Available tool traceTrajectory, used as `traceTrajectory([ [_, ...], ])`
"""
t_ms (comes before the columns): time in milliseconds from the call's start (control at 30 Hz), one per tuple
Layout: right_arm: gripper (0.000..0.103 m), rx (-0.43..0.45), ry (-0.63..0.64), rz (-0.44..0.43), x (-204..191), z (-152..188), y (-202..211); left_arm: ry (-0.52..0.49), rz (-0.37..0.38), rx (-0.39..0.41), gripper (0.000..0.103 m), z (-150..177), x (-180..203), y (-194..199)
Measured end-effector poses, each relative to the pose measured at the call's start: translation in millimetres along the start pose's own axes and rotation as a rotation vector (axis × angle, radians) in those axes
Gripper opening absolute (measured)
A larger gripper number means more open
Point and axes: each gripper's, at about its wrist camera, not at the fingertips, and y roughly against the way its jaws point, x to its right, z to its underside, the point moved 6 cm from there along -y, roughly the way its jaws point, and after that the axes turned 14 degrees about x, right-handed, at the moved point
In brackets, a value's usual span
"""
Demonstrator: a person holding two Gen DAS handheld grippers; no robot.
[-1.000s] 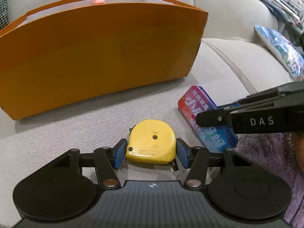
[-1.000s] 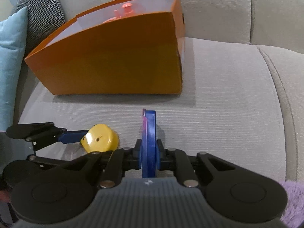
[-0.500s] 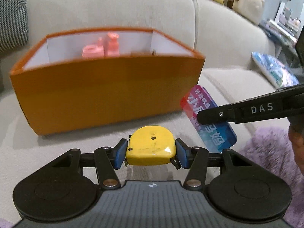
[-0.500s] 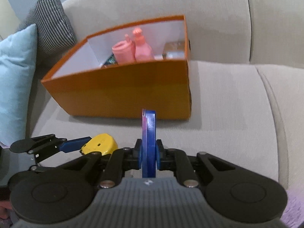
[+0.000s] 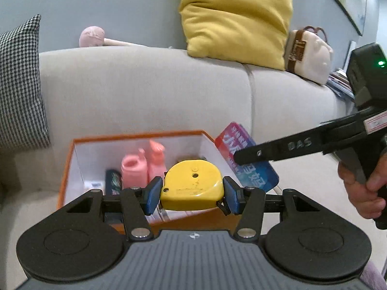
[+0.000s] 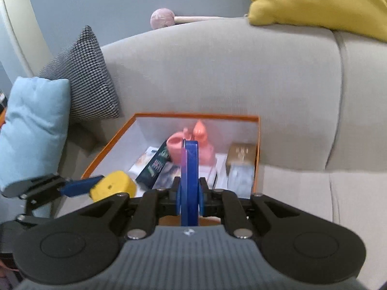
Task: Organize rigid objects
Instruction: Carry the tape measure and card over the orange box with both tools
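At lower centre of the left wrist view: one yellow tape measure (image 5: 192,184), clamped flat between the blue pads (image 5: 152,198) of the left gripper (image 5: 192,197), held in the air over the near edge of the orange box (image 5: 66,166). One flat red-and-blue tin (image 5: 244,155), pinched on edge by the right gripper (image 6: 188,193), whose jaws are nearly closed on it; in the right wrist view it stands as a thin blue slab at centre frame, above the box's near wall.

One orange box, white inside, on the grey sofa (image 5: 145,91). Contents counted: two pink bottles (image 5: 142,165), one dark carton (image 6: 157,165), one gold-topped packet (image 6: 241,164); further flat items blurred.

A second ago both objects lay low on the seat cushion, in front of the box's outer wall; now both are lifted and the box's interior shows from above.

Both grippers point downward toward the box. A hand (image 5: 362,188) grips the right gripper's handle at right edge. Cushions: one yellow (image 5: 237,17), one houndstooth (image 6: 84,75), one pale blue (image 6: 33,128).
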Motion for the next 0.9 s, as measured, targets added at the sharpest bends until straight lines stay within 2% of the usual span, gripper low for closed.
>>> traceTrajectory([
  [200,0.014,-0.190,-0.001,0.078,8.8,14.8,-72.2,-0.019,-0.014,-0.055,0.062,6.9,-24.3,-34.9],
  [367,0.014,-0.314,0.054,0.140,9.0,44.9,-103.7,-0.015,-0.011,-0.096,0.062,19.9,-36.6,-55.0],
  [567,0.014,-0.411,0.056,0.202,16.4,65.8,-125.7,0.001,0.003,-0.114,0.062,30.0,-44.3,-67.5],
  [800,0.014,-0.482,-0.002,0.214,19.0,74.4,-143.4,0.017,0.009,-0.123,0.062,36.3,-52.5,-71.9],
  [900,0.015,-0.503,0.029,0.213,17.1,76.4,-147.1,0.021,0.007,-0.126,0.062,39.2,-55.1,-71.3],
])
